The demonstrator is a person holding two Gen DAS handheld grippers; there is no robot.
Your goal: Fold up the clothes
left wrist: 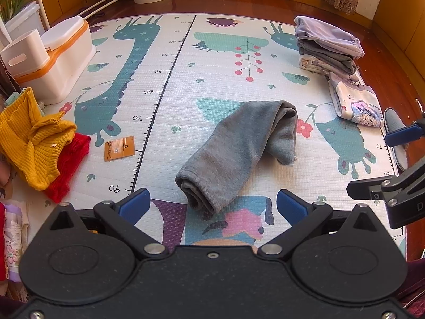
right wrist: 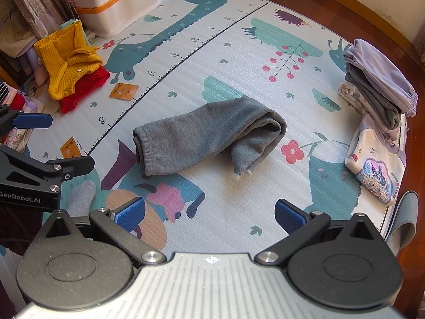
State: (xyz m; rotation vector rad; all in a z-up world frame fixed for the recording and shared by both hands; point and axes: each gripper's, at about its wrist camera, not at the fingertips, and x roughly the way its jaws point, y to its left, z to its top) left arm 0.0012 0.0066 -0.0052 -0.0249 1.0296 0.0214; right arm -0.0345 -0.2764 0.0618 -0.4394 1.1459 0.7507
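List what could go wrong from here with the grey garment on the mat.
1. The grey garment is only loosely doubled; its loose end sticks out sideways, so pinching one layer may undo the fold.
2. Both the left gripper and the right gripper are open and off the cloth; carrying it to the folded stack could topple that leaning pile.

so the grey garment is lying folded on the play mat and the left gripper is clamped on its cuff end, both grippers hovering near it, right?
Not quite: the left gripper is open and holds nothing, as the left wrist view shows. Its blue pads stand apart on either side of the cuff end of the grey garment, not closed on it. The garment does lie folded on the play mat, and the right gripper is also open nearby.
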